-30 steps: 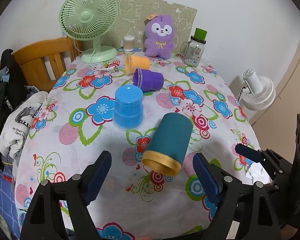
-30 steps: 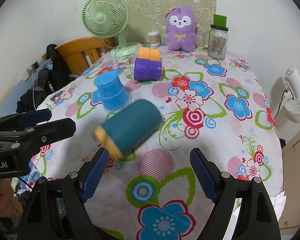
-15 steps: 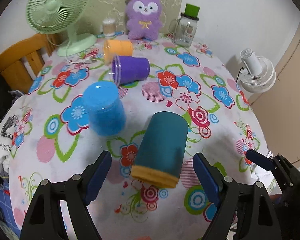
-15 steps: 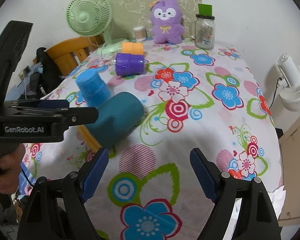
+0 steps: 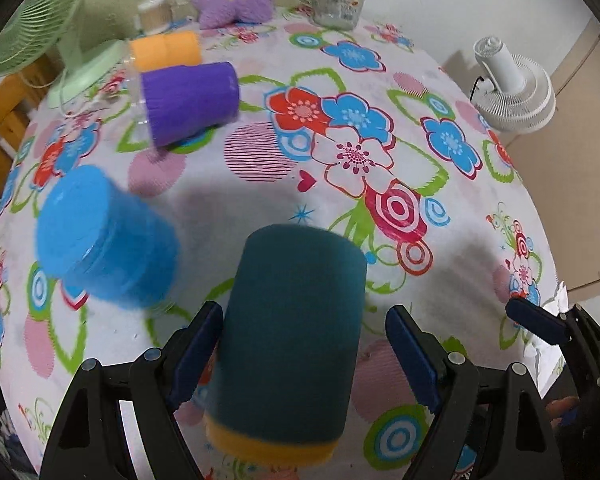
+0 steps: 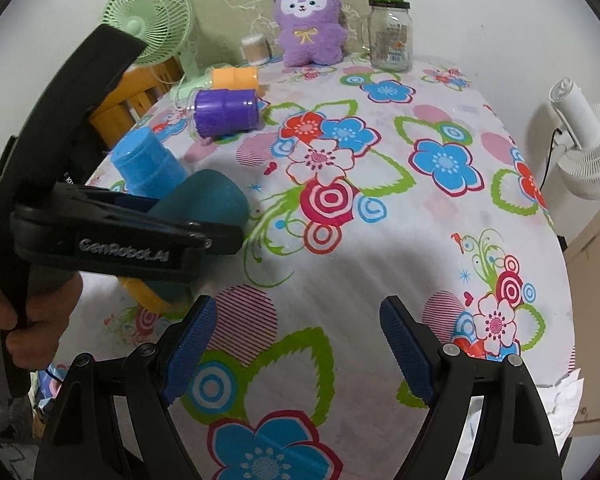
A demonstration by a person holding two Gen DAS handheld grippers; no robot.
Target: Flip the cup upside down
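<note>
The left tool [image 5: 304, 344], jaws spread, straddles the teal cup [image 5: 292, 332] lying on its side at the near left of the table [image 5: 480, 248]; closing on it comes next, I judge. The right tool [image 6: 296, 340] hangs open over bare cloth. Four cups: teal, blue [image 5: 104, 240], purple [image 5: 190, 100], orange [image 5: 166, 50].

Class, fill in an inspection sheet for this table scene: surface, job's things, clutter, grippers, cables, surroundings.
Surface: table under a floral cloth.
Job's things: teal cup lying on its side, yellow rim toward the left gripper.
Clutter: blue cup upside down; purple cup and orange cup on their sides; plush, jar.
Grippers: left gripper open, straddling the teal cup; right gripper open, empty.
Cables: white cord by the green fan.
Surroundings: white fan, wooden chair, wall.
</note>
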